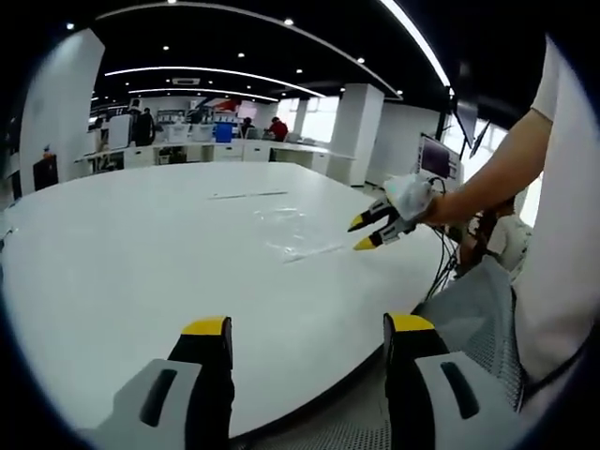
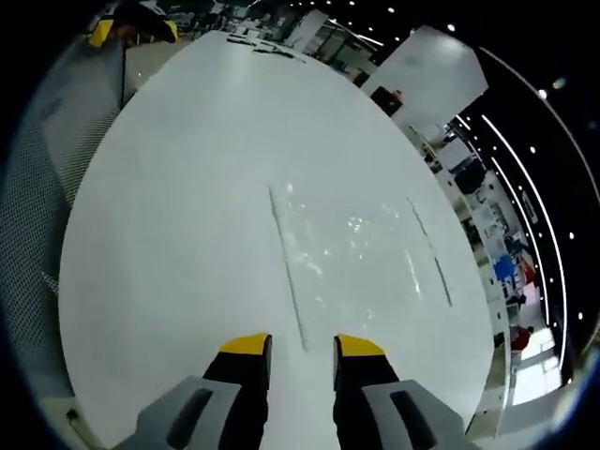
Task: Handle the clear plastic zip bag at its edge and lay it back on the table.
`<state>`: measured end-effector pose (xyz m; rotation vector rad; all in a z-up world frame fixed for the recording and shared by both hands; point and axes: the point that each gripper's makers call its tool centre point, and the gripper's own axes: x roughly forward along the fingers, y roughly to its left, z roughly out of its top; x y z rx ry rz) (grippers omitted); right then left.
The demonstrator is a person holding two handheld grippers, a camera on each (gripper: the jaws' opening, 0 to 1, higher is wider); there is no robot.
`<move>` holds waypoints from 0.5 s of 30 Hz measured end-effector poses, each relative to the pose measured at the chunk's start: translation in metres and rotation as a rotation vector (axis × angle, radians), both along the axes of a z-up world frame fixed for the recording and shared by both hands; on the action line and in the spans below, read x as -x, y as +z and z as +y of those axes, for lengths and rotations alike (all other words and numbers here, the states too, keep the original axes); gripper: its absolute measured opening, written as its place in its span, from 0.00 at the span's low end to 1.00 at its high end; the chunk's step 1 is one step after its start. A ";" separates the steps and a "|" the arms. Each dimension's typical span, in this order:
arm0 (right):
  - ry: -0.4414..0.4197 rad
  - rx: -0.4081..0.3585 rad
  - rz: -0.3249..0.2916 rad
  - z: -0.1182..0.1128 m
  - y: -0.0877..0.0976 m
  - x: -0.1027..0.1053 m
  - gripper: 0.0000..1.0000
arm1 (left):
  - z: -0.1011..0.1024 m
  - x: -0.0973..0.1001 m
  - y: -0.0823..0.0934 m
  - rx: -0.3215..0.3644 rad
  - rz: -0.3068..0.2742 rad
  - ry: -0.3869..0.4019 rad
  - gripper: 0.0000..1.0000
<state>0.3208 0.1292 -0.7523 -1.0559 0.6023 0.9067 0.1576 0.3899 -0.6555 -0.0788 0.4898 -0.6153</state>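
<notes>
In the left gripper view, the left gripper [image 1: 307, 337] rises from the bottom edge with its two yellow-tipped jaws set wide apart and nothing between them. They hang over the near rim of a white round table [image 1: 122, 272]. Ahead of the jaws and a little to their right, well apart from them, the bag [image 1: 286, 230] lies flat on the tabletop, clear and hard to make out apart from its glints and a thin straight strip along its near edge. Right of the bag, the right gripper [image 1: 373, 232] comes in from the right side, held in a person's hand [image 1: 412, 197], its yellow tips pointing toward the bag and parted a little; they sit just beside the bag's right end, and whether they touch it I cannot tell. A grey mesh chair [image 1: 469, 309] stands right of the left gripper, beside the table rim. Far ahead, beyond the table, are desks and white pillars [image 1: 356, 131].

In the right gripper view, the right gripper [image 2: 303, 349] comes up from the bottom with its jaws a modest gap apart, holding nothing. The bag [image 2: 352, 248] lies flat on the table [image 2: 169, 206] directly ahead of the tips, its near end just beyond them, one straight edge strip running away from the gap between the jaws.
</notes>
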 end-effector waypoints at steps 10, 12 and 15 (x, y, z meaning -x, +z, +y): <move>0.064 0.031 0.007 0.000 -0.006 -0.007 0.22 | 0.003 -0.002 -0.004 -0.012 0.013 0.009 0.64; 0.070 0.035 0.012 0.000 -0.009 -0.008 0.21 | 0.002 -0.002 -0.004 -0.014 0.015 0.011 0.63; 0.077 0.033 0.014 0.001 -0.010 -0.010 0.20 | 0.002 -0.002 -0.005 -0.018 0.021 0.010 0.64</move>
